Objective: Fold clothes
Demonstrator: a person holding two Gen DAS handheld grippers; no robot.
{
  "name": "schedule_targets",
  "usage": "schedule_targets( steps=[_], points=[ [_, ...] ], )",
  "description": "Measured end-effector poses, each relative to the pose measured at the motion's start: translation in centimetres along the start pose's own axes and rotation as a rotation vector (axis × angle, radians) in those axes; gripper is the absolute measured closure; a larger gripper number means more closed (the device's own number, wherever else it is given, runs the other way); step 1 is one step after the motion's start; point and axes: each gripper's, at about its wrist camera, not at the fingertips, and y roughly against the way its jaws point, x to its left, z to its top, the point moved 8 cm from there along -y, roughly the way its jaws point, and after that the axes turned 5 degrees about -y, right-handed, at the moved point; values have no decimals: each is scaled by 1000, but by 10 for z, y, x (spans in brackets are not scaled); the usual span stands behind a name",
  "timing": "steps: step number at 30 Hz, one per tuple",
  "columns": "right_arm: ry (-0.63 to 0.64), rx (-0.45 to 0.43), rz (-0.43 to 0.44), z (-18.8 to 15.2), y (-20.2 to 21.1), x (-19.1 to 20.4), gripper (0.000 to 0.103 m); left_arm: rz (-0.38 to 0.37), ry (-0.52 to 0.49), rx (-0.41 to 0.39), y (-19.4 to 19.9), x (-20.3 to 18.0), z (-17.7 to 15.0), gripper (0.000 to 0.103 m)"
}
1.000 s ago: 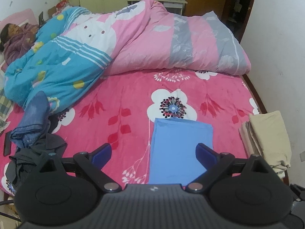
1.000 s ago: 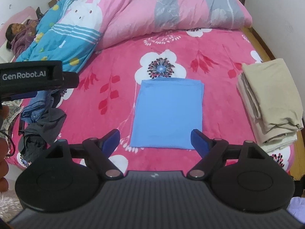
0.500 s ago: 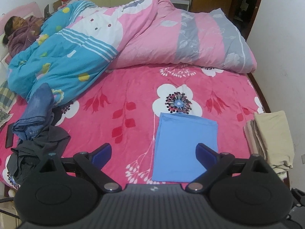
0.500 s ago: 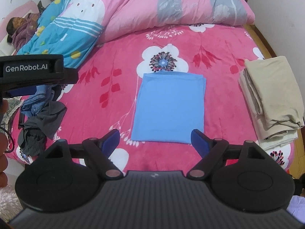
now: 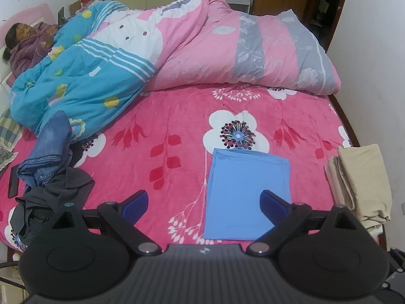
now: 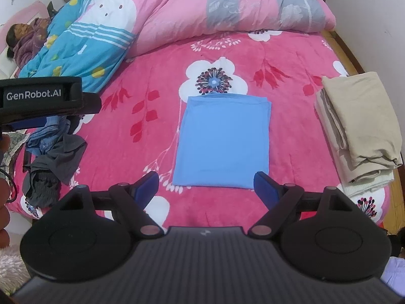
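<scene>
Left wrist view, our listing: left gripper [image 5: 203, 204], fingers [image 5: 134, 204] spread wide, nothing held, hovering above the bed [image 5: 177, 116]. Folded blue garment [image 5: 246, 193] lies flat on the pink floral bedspread at 12 o'clock to 1 o'clock from the gripper, apart from it. Folded beige stack [image 5: 362, 182] at 3 o'clock near the bed edge. Unfolded jeans [image 5: 48, 149] and dark clothes [image 5: 53, 197] heaped at 9 o'clock. Quilts [image 5: 202, 53] bunched at 12 o'clock, a person [image 5: 27, 43] lying at 10 o'clock. Right wrist view: we log right gripper [image 6: 206, 183], fingers [image 6: 264, 185] wide apart and empty, blue garment [image 6: 222, 141] at 12 o'clock just beyond the tips
</scene>
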Motion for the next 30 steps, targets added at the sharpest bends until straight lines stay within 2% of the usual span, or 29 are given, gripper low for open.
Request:
schedule_targets(
  steps=[30],
  points=[
    [4, 29, -17, -1, -8, -1, 20, 6, 18, 49, -11, -8, -6, 7]
  ],
)
